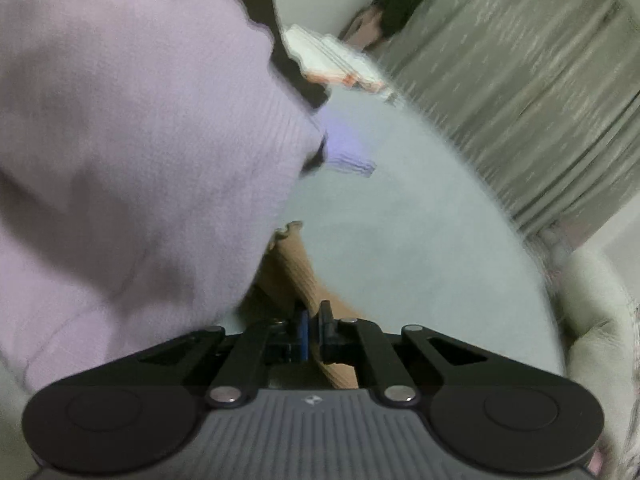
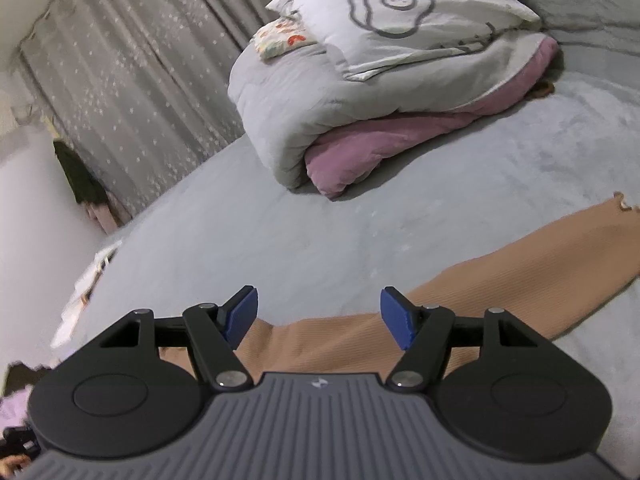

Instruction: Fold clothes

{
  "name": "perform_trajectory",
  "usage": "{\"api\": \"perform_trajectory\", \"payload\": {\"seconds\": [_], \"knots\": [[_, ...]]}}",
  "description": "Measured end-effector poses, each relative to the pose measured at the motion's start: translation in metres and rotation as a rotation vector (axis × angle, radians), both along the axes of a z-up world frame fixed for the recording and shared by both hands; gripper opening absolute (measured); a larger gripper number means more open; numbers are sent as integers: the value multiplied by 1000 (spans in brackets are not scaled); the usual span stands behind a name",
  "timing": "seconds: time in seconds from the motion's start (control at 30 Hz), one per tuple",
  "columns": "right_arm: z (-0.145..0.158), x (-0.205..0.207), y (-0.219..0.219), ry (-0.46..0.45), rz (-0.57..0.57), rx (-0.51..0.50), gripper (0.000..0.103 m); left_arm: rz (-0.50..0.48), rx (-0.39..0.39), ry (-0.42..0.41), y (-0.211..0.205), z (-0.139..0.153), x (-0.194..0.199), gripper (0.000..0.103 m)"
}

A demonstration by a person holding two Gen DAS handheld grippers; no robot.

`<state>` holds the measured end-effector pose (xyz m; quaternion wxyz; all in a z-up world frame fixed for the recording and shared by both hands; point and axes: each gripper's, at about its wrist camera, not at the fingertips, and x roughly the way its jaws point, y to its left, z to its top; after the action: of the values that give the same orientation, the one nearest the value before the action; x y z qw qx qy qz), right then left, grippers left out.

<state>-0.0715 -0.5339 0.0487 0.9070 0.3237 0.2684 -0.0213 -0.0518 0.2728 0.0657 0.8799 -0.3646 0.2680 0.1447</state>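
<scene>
Left side: the left gripper (image 1: 314, 330) has its jaws pinched together on a bit of the tan ribbed top (image 1: 292, 268), right down by the bed (image 1: 420, 240). A big lilac sleeve (image 1: 132, 120) fills most of that view, and the whole shot is smeared, so I can't really say which part of the top is clamped. Maybe a hem or cuff edge.

Right side: the right gripper (image 2: 318, 316) hangs just above the same tan ribbed top (image 2: 500, 264) with its jaws spread wide, nothing between them. The top lies flat on the grey bed (image 2: 280, 220), one long strip running off to a frilly end at the right.

It's thin, stretchy rib knit, so I'd expect it to be light and floppy, and to sag or bunch wherever it isn't held. Best bet is grabbing edges or seams, not the middle.

The top's body is hidden under the gripper housing, so how folded it is, no idea. Rolled-up duvet (image 2: 304, 92) sits well behind.
</scene>
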Motion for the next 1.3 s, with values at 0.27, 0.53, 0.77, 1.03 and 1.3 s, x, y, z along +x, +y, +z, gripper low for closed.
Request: {"api": "perform_trajectory", "payload": {"seconds": [0.27, 0.53, 0.77, 1.03, 1.3], "knots": [[-26, -21, -49, 95, -174, 119, 70, 32, -29, -132, 6, 11, -3, 3], [-50, -51, -114, 201, -427, 99, 70, 30, 76, -156, 11, 18, -8, 3], [-87, -73, -167, 152, -565, 157, 72, 19, 94, -135, 6, 15, 8, 3], [-79, -41, -158, 171, -540, 2, 7, 9, 122, -119, 1, 10, 23, 3], [-54, -80, -150, 171, -607, -57, 7, -10, 155, -102, 0, 8, 28, 3]]}}
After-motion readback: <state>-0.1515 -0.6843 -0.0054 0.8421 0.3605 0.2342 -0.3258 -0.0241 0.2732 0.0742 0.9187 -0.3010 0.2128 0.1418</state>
